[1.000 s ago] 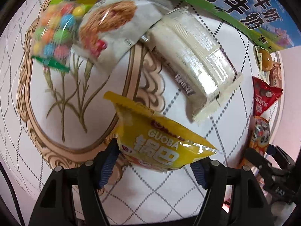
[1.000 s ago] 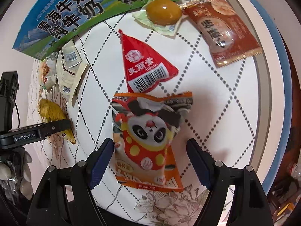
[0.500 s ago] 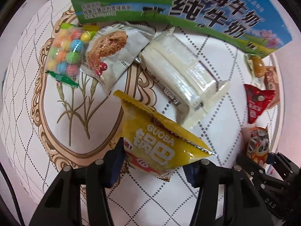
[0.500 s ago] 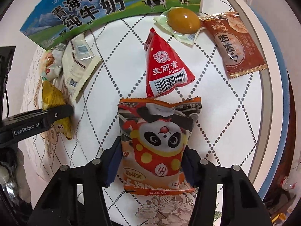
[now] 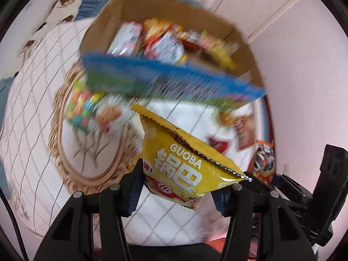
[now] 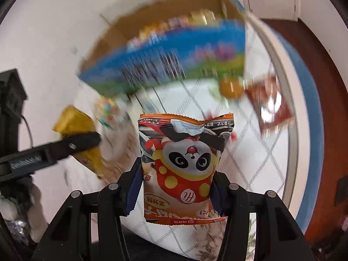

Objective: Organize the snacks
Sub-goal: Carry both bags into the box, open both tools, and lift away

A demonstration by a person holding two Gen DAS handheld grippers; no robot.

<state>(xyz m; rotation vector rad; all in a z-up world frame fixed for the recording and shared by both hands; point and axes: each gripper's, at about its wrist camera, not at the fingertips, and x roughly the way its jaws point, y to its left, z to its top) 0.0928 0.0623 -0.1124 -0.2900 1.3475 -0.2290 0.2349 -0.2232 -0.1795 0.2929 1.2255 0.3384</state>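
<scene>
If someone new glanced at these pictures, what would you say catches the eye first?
Two bright packets lifted off the table: a yellow snack bag clamped in the left gripper and an orange panda packet clamped in the right gripper. Behind them, blurred, an open cardboard box already holds snacks.

We take this for a home: a round table under a white quilted cloth with a gold floral medallion [image 5: 65,143], a brown cardboard box full of snack packets [image 5: 134,8], pink walls, white cabinet doors [image 5: 271,6] and a bear-print cushion [image 5: 63,8]
</scene>
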